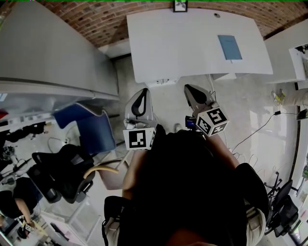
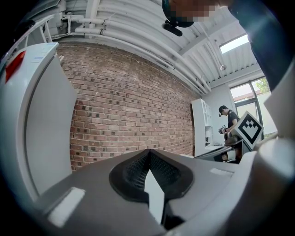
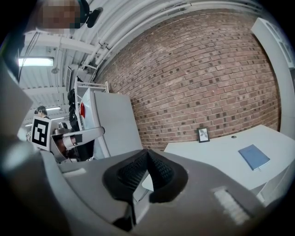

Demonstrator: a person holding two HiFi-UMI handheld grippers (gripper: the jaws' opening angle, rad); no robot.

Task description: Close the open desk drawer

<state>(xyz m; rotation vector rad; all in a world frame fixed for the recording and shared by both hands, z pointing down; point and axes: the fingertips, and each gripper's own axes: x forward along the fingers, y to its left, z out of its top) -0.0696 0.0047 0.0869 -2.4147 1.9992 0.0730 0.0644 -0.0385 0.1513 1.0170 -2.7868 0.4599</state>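
While standing back from the white desk (image 1: 192, 43), holding left gripper (image 2: 148, 154) and right gripper (image 3: 146, 154) empty, jaws pressed together. Seemingly facing the open drawer (image 1: 162, 82), jutting from the desk's near edge toward its left corner. Judging it rigid, light-gliding; favouring a flat push mid-front.

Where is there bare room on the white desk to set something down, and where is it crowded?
The white desk is bare across its left and middle, between the picture frame at the brick wall and the blue notebook. Crowded: lower left, with the blue chair and black office chairs.
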